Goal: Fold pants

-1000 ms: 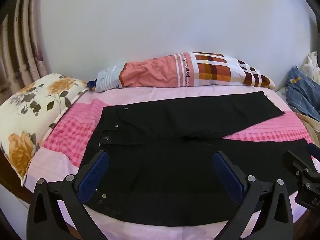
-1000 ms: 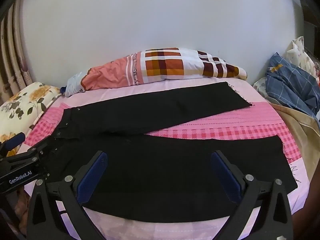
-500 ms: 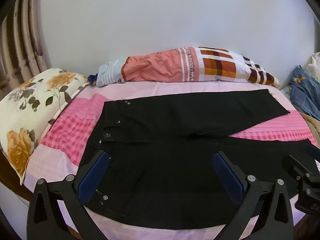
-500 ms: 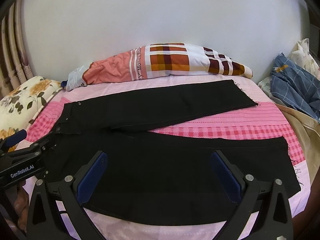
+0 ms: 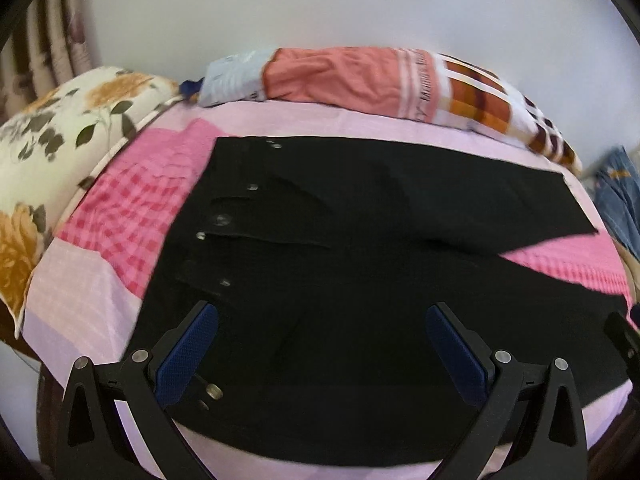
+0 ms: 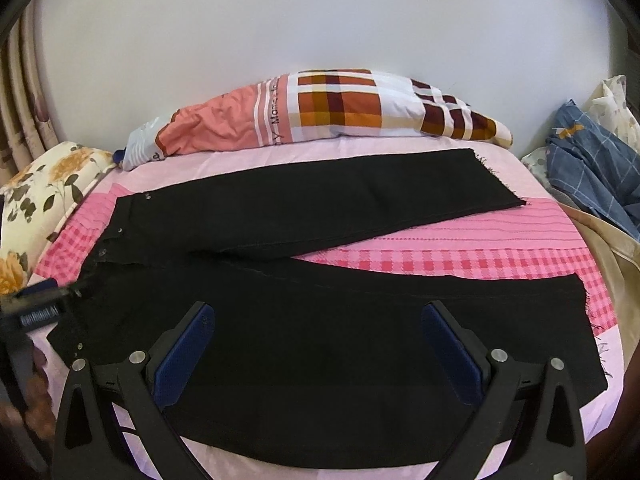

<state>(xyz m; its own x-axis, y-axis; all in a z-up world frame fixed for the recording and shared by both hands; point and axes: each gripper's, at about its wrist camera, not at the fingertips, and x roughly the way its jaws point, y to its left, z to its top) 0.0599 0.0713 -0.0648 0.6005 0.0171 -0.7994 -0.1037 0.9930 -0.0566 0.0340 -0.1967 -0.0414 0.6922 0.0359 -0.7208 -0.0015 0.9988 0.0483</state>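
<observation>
Seeing one pants (image 6: pixel 320 320), two legs lying spread on one bed (image 6: pixel 460 236). Two pillows showing: one floral (image 6: pixel 44 184) at the left, one plaid (image 6: pixel 340 108) at the back. One blue checked cloth (image 6: pixel 592 168) sitting at the right edge. Two grippers showing: left (image 5: pixel 320 344), right (image 6: pixel 318 344), each showing two blue fingers (image 6: pixel 184 356). Counting at least five metal studs (image 5: pixel 252 187) at the waistband.
</observation>
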